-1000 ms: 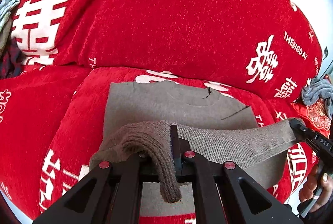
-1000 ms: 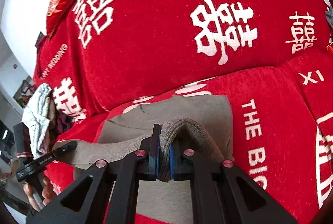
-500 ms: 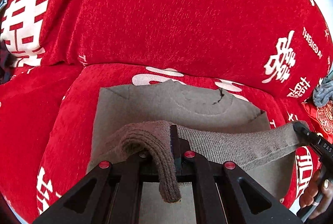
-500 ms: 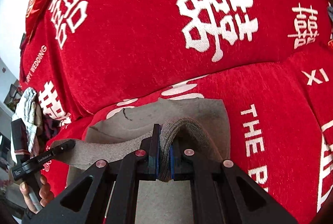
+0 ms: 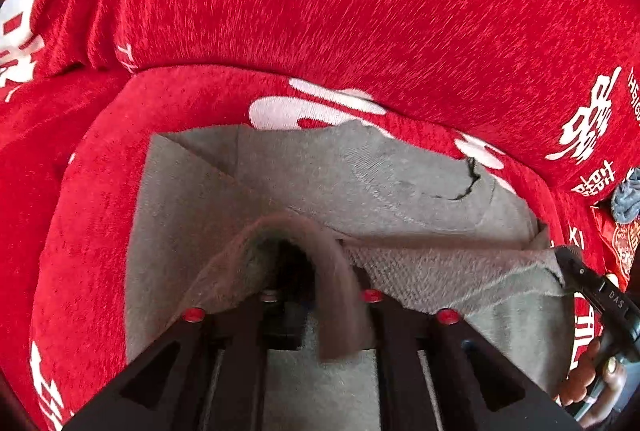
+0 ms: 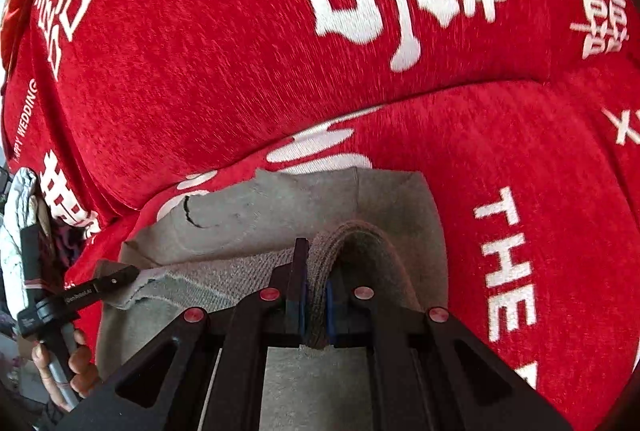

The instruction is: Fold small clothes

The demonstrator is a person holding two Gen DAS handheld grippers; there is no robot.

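Note:
A grey knit sweater (image 5: 320, 183) lies flat on the red sofa seat, collar toward the backrest. Its ribbed hem (image 5: 460, 275) is lifted and stretched between both grippers, low over the sweater's upper part. My left gripper (image 5: 316, 271) has its jaws opening. The hem's corner still drapes between and over them, and the pads no longer pinch it. In the right wrist view the left gripper (image 6: 120, 277) shows at the hem's far end. My right gripper (image 6: 316, 271) is shut on the hem's other corner, which is squeezed between the blue pads. The same gripper (image 5: 568, 259) appears at the left wrist view's right edge.
The red sofa cover (image 6: 240, 71) with white lettering fills both views, its backrest rising just beyond the sweater. A pile of other clothes (image 6: 16, 231) lies at the left. A blue-grey cloth (image 5: 628, 199) and an embroidered red cushion (image 5: 624, 243) lie at the right. A hand (image 6: 80, 367) holds each gripper's handle.
Both grippers have sunk and moved toward the backrest, carrying the hem over the sweater's collar end. The left jaws have parted and the hem corner sags there. The right grip is unchanged.

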